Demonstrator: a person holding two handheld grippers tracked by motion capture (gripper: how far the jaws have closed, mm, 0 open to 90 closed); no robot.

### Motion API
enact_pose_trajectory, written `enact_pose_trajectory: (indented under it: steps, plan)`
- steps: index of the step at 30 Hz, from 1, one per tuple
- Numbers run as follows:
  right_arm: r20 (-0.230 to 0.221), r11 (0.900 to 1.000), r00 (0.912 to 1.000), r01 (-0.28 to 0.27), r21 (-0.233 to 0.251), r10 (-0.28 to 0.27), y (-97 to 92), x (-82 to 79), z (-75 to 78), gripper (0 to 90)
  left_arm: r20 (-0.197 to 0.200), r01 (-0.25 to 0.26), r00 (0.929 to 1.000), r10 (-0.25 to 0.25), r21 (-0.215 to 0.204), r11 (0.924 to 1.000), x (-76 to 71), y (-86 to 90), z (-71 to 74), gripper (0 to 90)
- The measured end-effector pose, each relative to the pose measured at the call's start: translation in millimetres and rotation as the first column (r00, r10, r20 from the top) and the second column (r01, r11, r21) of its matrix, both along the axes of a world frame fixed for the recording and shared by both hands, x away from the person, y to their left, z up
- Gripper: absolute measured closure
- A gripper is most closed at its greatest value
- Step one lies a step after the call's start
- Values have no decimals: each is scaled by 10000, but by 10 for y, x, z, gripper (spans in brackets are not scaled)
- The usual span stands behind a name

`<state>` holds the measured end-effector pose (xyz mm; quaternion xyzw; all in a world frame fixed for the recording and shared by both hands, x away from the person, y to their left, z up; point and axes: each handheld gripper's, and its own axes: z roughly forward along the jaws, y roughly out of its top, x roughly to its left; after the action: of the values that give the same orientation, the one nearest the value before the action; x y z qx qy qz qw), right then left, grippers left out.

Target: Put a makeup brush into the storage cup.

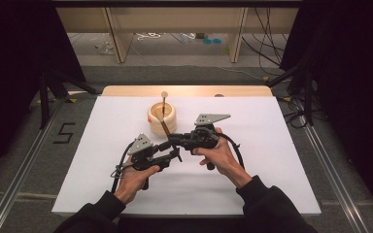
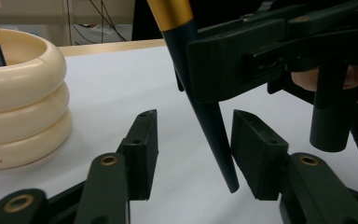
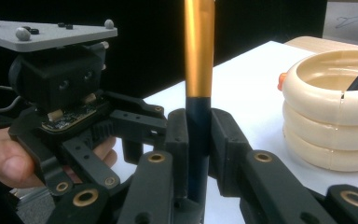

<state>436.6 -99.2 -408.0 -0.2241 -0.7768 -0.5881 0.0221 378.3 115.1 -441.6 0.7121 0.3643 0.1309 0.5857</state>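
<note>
The right gripper (image 3: 198, 135) clamped a slim, stiff, probably slippery brush (image 3: 198, 56) beside the holder (image 3: 328, 135); the left gripper (image 2: 193, 154) stood open around its tip.

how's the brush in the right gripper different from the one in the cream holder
The held brush is clamped upright between the right gripper's pads, its dark pointed end hanging free above the table; the other brush leans inside the holder, untouched. Both have gold and dark handles.
</note>
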Motion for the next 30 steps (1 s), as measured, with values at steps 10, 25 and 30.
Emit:
enact_pose_trajectory:
  steps: [10,25,30]
  plan:
    - [-36,9999,10000,-79,-66,79,5,-12,-34,784,-503,85,9987,-109,-492,9988,23,-3,2,665]
    - [-106,9999,9999,-89,58,90,-6,-23,-30,783,-603,304,9975,-355,-831,9961,41,4,7,744]
    - [-23,9999,10000,-63,126,63,-14,-23,-27,784,-625,355,9972,-416,-947,9949,50,10,7,762]
